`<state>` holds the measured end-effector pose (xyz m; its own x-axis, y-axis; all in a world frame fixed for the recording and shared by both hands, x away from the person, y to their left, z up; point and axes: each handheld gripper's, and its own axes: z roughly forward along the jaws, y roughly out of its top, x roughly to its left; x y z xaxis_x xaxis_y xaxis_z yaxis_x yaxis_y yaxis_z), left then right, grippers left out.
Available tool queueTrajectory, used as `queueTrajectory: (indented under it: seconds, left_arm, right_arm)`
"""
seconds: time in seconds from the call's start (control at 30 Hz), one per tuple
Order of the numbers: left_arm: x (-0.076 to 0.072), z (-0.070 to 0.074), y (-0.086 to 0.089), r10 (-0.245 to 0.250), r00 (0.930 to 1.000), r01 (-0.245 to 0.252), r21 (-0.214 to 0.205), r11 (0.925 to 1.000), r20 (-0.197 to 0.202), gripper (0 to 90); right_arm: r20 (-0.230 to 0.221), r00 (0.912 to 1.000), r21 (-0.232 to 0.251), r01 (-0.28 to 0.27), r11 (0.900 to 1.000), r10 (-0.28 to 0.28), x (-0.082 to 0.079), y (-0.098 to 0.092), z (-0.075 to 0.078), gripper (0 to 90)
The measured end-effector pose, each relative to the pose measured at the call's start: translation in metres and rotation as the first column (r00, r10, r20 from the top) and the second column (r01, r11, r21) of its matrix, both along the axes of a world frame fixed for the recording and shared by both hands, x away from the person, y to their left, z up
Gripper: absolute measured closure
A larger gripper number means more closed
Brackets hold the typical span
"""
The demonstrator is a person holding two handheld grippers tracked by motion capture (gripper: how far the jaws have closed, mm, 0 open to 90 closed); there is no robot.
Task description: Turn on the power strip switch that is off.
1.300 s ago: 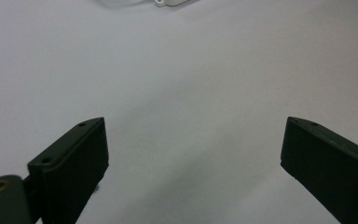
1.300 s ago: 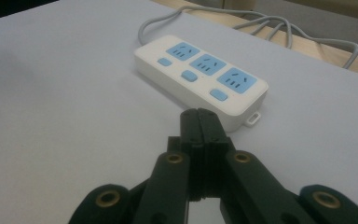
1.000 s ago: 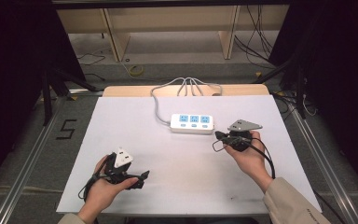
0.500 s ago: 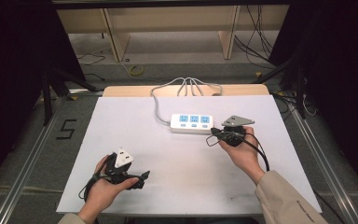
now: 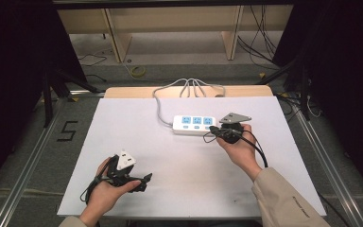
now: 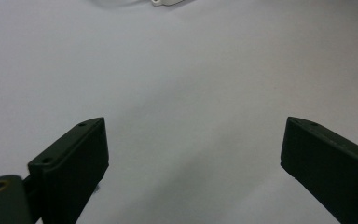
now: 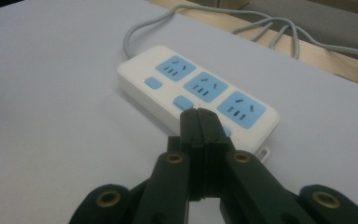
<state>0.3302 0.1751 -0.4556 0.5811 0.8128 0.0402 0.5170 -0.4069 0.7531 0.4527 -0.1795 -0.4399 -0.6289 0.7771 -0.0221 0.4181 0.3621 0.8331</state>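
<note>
White power strip (image 7: 198,95) beneath right gripper (image 7: 200,122), fingers together, left gripper (image 6: 193,154) fingers apart

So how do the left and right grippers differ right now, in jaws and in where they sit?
Jaws: the left gripper stands wide open with bare table between its jaws, while the right gripper is shut, pads pressed together on nothing.
Place: the right gripper is at the power strip, its tips over the near edge by a blue button; the left gripper sits far from the strip, near the table's front edge.
Shared: both are hand-held with black jaws.
</note>
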Motion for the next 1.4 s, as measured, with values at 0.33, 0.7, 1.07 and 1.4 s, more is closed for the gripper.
queueTrajectory:
  seconds: [0.33, 0.7, 1.07, 1.4]
  left_arm:
    - [0.000, 0.000, 0.000, -0.003, 1.0000, 0.003, 0.004, 1.0000, 0.000, 7.2]
    - [0.000, 0.000, -0.001, -0.007, 1.0000, 0.007, 0.007, 1.0000, -0.003, 7.2]
    - [0.000, 0.000, -0.002, -0.007, 1.0000, 0.007, 0.002, 1.0000, -0.002, 7.2]
    - [0.000, 0.000, -0.002, -0.009, 1.0000, 0.009, 0.001, 1.0000, 0.001, 7.2]
  right_arm:
    - [-0.011, 0.9999, -0.020, 0.000, 0.9998, -0.001, 0.008, 0.007, -0.003, 90.0]
    - [-0.021, 0.9998, -0.024, 0.007, 0.9997, -0.007, 0.015, 0.012, -0.006, 90.0]
    - [-0.031, 0.9995, -0.032, 0.007, 0.9995, -0.008, 0.022, 0.019, -0.008, 90.0]
    - [-0.042, 0.9990, -0.042, 0.009, 0.9991, -0.011, 0.027, 0.024, -0.010, 90.0]
